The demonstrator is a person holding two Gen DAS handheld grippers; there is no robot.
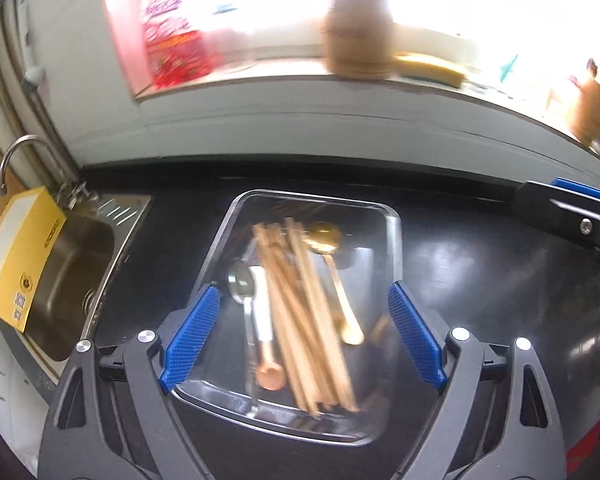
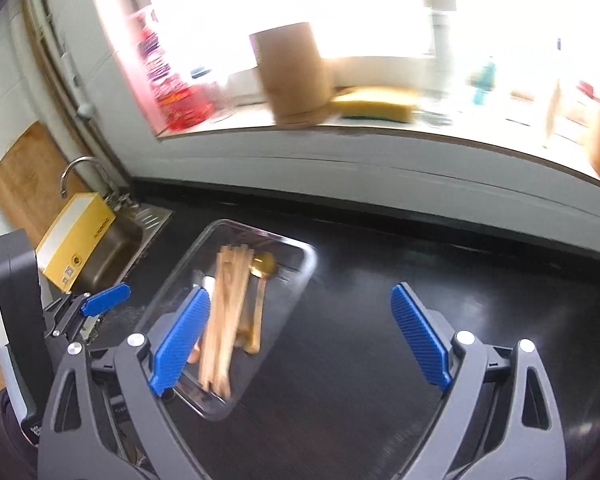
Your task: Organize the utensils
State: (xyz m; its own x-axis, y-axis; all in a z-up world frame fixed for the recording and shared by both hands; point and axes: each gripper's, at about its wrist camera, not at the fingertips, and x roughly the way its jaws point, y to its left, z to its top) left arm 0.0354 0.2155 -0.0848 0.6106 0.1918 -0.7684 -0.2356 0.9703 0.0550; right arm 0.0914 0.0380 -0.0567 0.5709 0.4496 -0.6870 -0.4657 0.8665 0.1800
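Hovering both claws over the black counter [image 2: 380, 320], nothing held in either. Left gripper [image 1: 302, 332] spread wide, blue pads apart, empty; right gripper [image 2: 300, 336] likewise spread, only bare counter between its pads.

Utensils sit in a clear glass tray [image 1: 394, 220] on the counter, just right of the steel sink [image 1: 72, 272]. Inside: a bundle of wooden chopsticks [image 1: 300, 308], a gold spoon [image 1: 336, 276] on their right, a silver spoon [image 1: 242, 284] and a white-handled piece [image 1: 262, 312] on their left. Frames are motion-blurred, so I cannot tell the finer overlaps.

Key relation: the tray lies directly ahead of and below my left claw, centred between its pads in the left wrist view. From the right wrist, the tray [image 2: 300, 256] sits off to the left, partly behind that claw's left finger. So the left hand is the nearer.

Long axes of the chopsticks and spoons run roughly away from me, along the left claw's pointing line, leaning slightly left at the far end. My judgement: the pads already straddle that axis, so a descent could pinch across the shafts.
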